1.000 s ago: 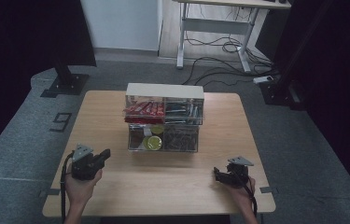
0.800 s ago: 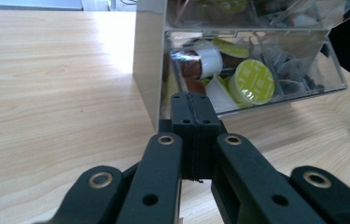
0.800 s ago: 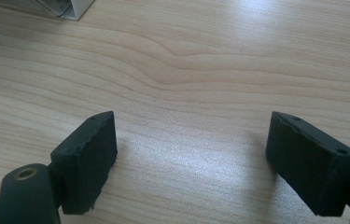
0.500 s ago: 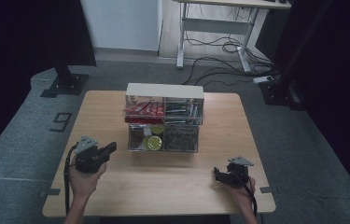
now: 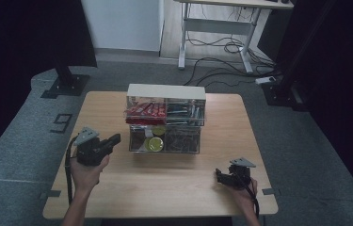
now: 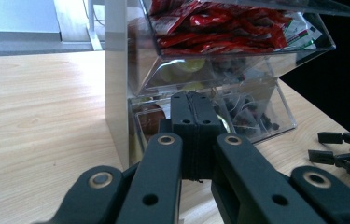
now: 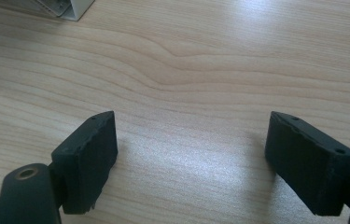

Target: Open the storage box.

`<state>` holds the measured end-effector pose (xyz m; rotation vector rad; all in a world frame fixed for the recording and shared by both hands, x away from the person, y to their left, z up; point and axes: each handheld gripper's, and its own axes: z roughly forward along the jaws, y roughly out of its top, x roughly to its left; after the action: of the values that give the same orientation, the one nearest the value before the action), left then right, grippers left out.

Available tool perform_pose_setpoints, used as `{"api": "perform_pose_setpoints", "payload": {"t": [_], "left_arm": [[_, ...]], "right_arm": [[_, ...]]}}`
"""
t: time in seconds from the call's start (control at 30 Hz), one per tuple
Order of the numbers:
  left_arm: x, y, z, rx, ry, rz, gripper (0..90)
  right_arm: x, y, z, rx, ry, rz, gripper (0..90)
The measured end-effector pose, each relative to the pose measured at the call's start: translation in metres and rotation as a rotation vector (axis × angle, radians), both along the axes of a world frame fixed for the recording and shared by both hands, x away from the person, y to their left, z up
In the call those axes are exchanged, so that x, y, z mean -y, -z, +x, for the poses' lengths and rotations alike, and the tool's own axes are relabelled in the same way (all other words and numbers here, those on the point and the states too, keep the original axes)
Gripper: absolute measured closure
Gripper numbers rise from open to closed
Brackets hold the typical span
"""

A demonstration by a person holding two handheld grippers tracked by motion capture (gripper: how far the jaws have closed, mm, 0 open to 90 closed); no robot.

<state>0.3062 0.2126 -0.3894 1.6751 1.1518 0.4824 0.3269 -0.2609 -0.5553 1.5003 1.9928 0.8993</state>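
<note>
Overhead, a pale wooden table (image 5: 164,188) on grey carpet holds the left tool (image 5: 116,139) pressed together, right tool (image 5: 218,175) spread.

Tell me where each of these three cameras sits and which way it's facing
High view: above the person's side, looking forward and down on the table; both forearms, left gripper, right gripper.
Left gripper view: along its shut jaws toward the clear organizer.
Right gripper view: down along open jaws onto bare wood.
Shared: organizer in high and left gripper views.

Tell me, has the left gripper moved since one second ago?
Yes. The left gripper has moved forward and inward, toward the clear drawer organizer; its jaws are closed.
</note>
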Motion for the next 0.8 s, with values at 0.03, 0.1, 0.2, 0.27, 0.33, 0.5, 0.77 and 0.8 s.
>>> {"api": "perform_pose_setpoints", "payload": {"t": [0.03, 0.1, 0.2, 0.27, 0.33, 0.5, 0.77, 0.8], "left_arm": [[0.001, -0.001, 0.001, 0.001, 0.002, 0.000, 90.0], [0.002, -0.003, 0.001, 0.005, 0.005, 0.001, 90.0], [0.005, -0.007, 0.003, 0.010, 0.015, 0.011, 90.0], [0.008, -0.008, 0.004, 0.009, 0.020, 0.016, 90.0], [0.011, -0.010, 0.006, 0.007, 0.025, 0.019, 90.0], [0.016, -0.013, 0.008, 0.008, 0.038, 0.025, 90.0], [0.022, -0.019, 0.014, 0.011, 0.058, 0.023, 90.0], [0.022, -0.019, 0.014, 0.011, 0.058, 0.023, 90.0]], "right_arm": [[0.000, 0.000, 0.000, 0.000, 0.000, 0.000, 17.1], [0.000, 0.000, 0.000, 0.000, 0.000, 0.000, 17.1], [0.000, 0.000, 0.000, 0.000, -0.001, 0.000, 17.2], [0.000, 0.000, 0.001, 0.001, -0.002, -0.001, 17.4], [0.000, 0.000, 0.001, 0.002, -0.002, -0.001, 17.5], [0.000, 0.000, 0.001, 0.001, -0.002, -0.001, 17.5], [0.000, 0.000, 0.001, 0.001, -0.002, -0.001, 17.5], [0.000, 0.000, 0.001, 0.001, -0.002, -0.001, 17.5]]}}
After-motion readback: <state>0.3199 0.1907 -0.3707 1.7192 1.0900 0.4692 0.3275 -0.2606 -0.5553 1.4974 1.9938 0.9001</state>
